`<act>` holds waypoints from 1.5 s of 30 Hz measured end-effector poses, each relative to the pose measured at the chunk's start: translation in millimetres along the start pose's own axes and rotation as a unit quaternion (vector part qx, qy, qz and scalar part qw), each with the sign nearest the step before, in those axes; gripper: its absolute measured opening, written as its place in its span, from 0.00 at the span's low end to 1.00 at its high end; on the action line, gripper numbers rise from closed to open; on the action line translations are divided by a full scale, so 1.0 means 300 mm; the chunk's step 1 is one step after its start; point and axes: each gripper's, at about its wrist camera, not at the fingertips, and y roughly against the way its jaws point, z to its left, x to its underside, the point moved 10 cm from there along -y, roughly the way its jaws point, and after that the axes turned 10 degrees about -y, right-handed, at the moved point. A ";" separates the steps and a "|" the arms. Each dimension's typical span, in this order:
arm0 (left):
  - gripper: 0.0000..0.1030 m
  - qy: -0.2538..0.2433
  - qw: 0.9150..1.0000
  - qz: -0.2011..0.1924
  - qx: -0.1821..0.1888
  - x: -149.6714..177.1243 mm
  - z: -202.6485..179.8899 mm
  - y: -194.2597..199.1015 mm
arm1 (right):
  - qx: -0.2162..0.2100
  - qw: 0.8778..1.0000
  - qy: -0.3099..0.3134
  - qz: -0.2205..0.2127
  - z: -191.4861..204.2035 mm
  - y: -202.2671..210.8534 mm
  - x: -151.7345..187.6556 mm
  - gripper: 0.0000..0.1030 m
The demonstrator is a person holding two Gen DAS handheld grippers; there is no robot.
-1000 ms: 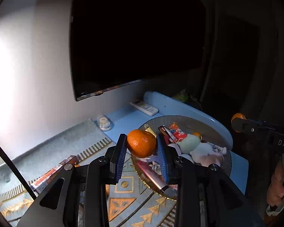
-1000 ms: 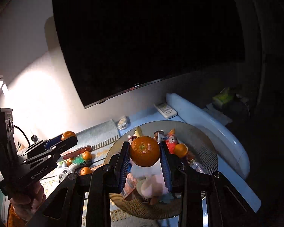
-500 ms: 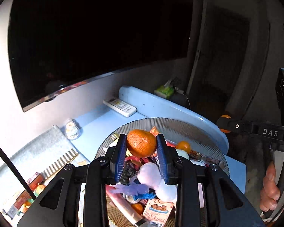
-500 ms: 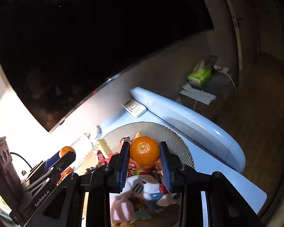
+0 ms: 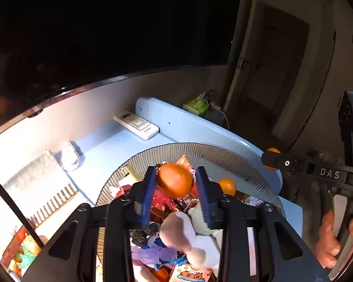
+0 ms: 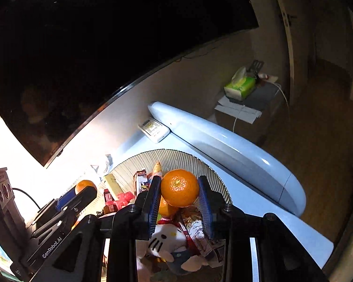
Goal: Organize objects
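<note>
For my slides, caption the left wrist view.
Left gripper opening around an orange above a cluttered ribbed plate.

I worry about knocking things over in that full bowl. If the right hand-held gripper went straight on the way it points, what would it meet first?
Probably the ribbed bowl's far rim, just past the orange that the right hand-held gripper holds; depth is unclear.

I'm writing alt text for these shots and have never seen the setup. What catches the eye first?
Two bright mandarins: one between the left hand-held gripper's opening jaws, another clamped in the right hand-held gripper. Both hang above a ribbed round tray heaped with toys and snacks, under a big dark TV screen.
</note>
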 end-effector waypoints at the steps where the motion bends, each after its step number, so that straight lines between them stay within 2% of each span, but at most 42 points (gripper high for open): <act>1: 0.44 0.005 1.000 -0.001 0.001 -0.002 0.003 -0.002 | 0.002 1.000 -0.007 0.005 -0.009 -0.005 0.000 0.32; 3: 0.52 0.016 1.000 -0.006 0.004 -0.005 0.010 0.003 | 0.002 1.000 -0.018 0.013 -0.024 -0.014 -0.001 0.41; 5: 0.52 0.023 1.000 -0.013 0.008 -0.001 0.016 0.021 | 0.001 1.000 -0.023 0.010 -0.032 -0.005 -0.002 0.47; 12: 0.53 0.020 1.000 -0.015 -0.008 0.044 0.038 0.117 | -0.012 1.000 -0.015 0.007 0.001 0.054 0.023 0.48; 21: 0.53 0.038 0.998 -0.030 -0.050 0.124 0.124 0.374 | -0.055 0.998 0.028 0.008 0.165 0.189 0.122 0.49; 26: 0.53 0.048 0.994 -0.047 -0.084 0.184 0.201 0.560 | -0.082 0.995 0.057 0.001 0.285 0.271 0.189 0.58; 30: 0.53 0.063 0.989 -0.054 -0.123 0.262 0.288 0.710 | -0.105 0.992 0.073 0.007 0.388 0.336 0.262 0.62; 37: 0.53 0.119 0.976 -0.029 -0.180 0.474 0.479 0.880 | -0.131 0.981 0.140 0.017 0.576 0.419 0.445 0.62; 42: 0.53 0.174 0.967 -0.008 -0.187 0.666 0.582 0.937 | -0.137 0.972 0.190 0.036 0.684 0.412 0.593 0.62; 45: 0.53 0.200 0.966 -0.003 -0.162 0.747 0.592 0.922 | -0.141 0.967 0.202 0.059 0.719 0.374 0.667 0.62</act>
